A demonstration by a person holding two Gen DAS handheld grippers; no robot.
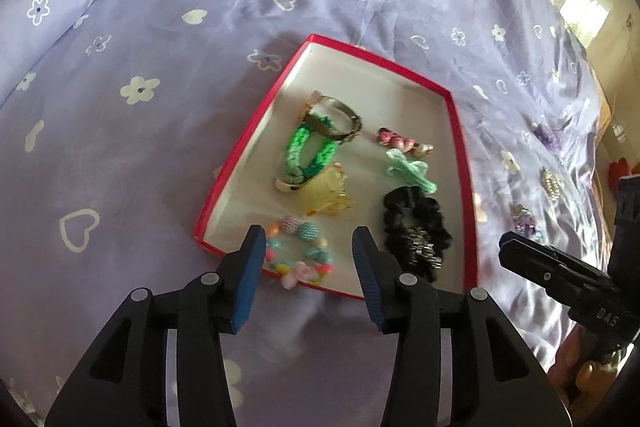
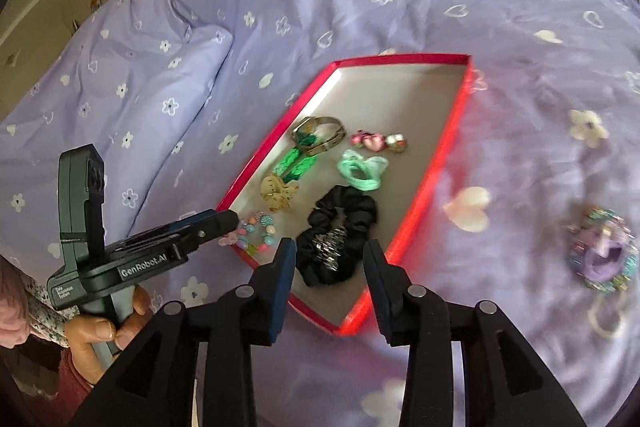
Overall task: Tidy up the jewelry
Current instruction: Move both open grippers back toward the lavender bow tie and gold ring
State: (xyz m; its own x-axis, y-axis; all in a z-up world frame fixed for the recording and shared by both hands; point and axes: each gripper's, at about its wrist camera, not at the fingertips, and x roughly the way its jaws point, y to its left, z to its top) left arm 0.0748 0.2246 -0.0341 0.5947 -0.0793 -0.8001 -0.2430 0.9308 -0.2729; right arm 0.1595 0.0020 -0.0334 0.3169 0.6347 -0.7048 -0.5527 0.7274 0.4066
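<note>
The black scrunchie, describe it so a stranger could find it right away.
On the purple bedspread lies a red-rimmed tray. The black scrunchie sits in its near corner, below the mint hair tie. It is the only black piece, with a sparkly silver patch.

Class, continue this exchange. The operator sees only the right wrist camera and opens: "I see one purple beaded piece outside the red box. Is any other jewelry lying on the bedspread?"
Observer: Yes. The left wrist view shows what looks like a pearl clip on the bedspread, outside the red box.
Operator: Anything else?
Observer: A small purple piece lies farther along the bedspread.
Operator: Is the left gripper open?
Observer: Yes, the left gripper is open and empty, above the beaded bracelet.
</note>
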